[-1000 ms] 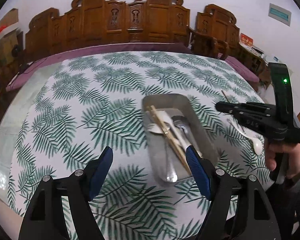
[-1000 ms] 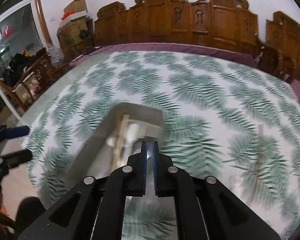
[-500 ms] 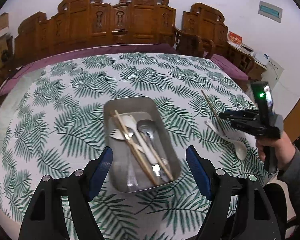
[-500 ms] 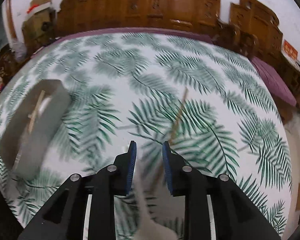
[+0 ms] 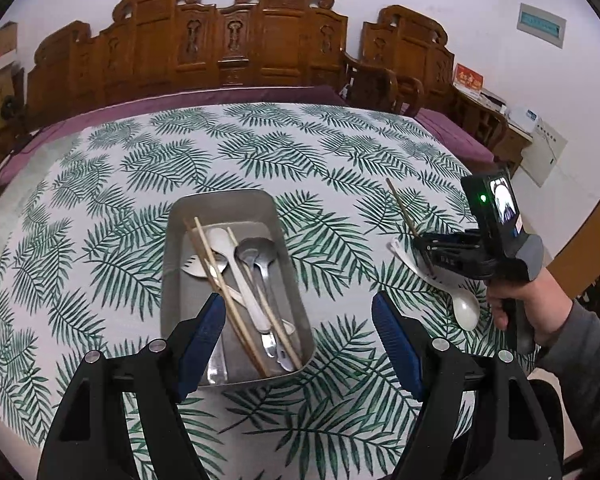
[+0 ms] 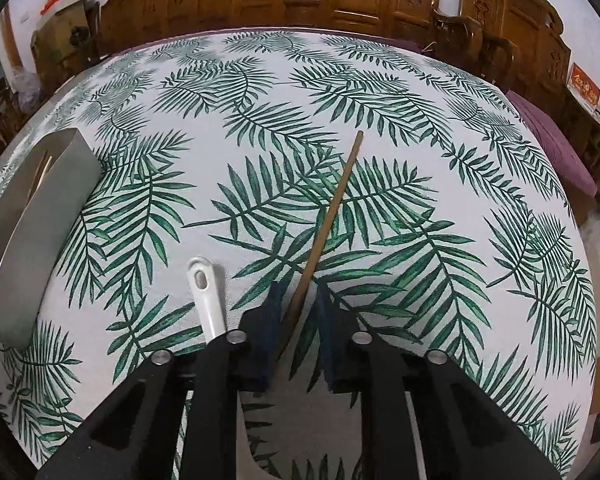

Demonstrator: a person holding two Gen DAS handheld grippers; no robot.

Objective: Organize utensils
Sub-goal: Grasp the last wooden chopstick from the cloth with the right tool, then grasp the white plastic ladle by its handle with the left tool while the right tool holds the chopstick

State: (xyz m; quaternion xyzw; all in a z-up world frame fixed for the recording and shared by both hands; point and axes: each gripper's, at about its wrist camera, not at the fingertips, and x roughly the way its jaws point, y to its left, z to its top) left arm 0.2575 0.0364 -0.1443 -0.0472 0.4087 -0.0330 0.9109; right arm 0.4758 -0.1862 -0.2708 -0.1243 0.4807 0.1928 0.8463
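Right gripper (image 6: 298, 300) low over the leaf-print tablecloth (image 6: 380, 160), jaws parted, straddling the near end of a loose wooden chopstick (image 6: 332, 216) without clamping it. White spoon (image 6: 208, 296) just left of it. Left gripper (image 5: 298, 320) spread wide above the metal tray (image 5: 172, 248) holding spoons, a fork and chopsticks (image 5: 228, 296).

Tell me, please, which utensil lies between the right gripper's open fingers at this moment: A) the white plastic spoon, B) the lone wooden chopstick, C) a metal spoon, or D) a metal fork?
B: in the right wrist view the right gripper is open astride the wooden chopstick on the tablecloth, while the white spoon lies just left of the fingers, outside them.
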